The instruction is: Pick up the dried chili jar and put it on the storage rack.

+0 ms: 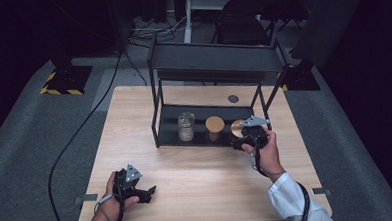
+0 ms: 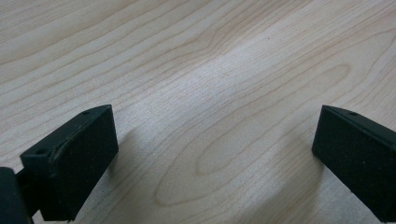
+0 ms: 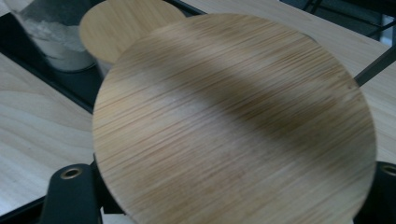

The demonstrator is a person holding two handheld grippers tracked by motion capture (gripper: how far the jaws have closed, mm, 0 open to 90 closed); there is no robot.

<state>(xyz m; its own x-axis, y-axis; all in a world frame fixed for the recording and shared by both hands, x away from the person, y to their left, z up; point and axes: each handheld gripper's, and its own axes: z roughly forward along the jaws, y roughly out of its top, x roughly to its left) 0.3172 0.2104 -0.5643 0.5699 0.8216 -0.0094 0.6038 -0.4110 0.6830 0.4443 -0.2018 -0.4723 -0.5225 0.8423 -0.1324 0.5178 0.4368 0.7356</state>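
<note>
Bamboo lid (image 3: 233, 126) is seen closest, its round face held tilted between the jaws of the right claw (image 1: 243, 138), which is clamped on the lid-topped jar at the right end of the black rack's (image 1: 159, 117) lower shelf. Beside it stand a second lidded jar (image 1: 215, 128) and an open glass jar (image 1: 186, 126). The jar is judged mid-transfer at the shelf's front edge; a steady, level carry is called for next. The left claw (image 1: 148, 191) rests apart on the table (image 1: 196, 170), holding nothing. No writing can be read.

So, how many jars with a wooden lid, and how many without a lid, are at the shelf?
Jars with a wooden lid: 2, the middle jar and the jar in the right gripper
Jars without a lid: 1, the glass jar
Total: 3
</note>
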